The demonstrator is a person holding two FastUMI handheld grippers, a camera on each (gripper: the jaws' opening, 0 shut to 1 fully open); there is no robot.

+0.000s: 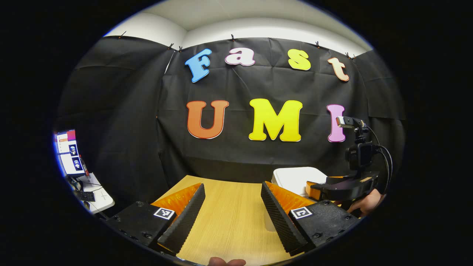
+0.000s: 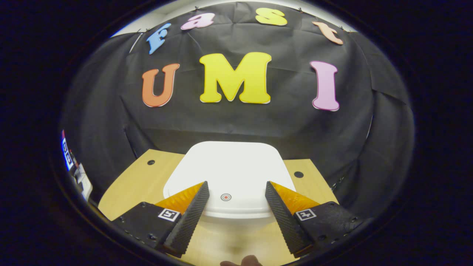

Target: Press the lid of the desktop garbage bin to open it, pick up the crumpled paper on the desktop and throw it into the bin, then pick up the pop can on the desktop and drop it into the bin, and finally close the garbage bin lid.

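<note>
Right gripper view: the right gripper (image 2: 233, 207) (fingers spread) hangs over the shut bin lid (image 2: 229, 173); the left gripper (image 1: 232, 210) is spread too.

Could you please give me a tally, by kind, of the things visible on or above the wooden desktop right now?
Garbage bins (white, lid closed): 1
Tools: 2, the left tool and the right tool, both open
Wooden desktops: 1
Round holes in the desktop: 2, the left hole and the right hole
Total: 6

The left tool (image 1: 232, 207) gapes over bare table (image 1: 229, 221), white bin (image 1: 295, 179) at right.
</note>
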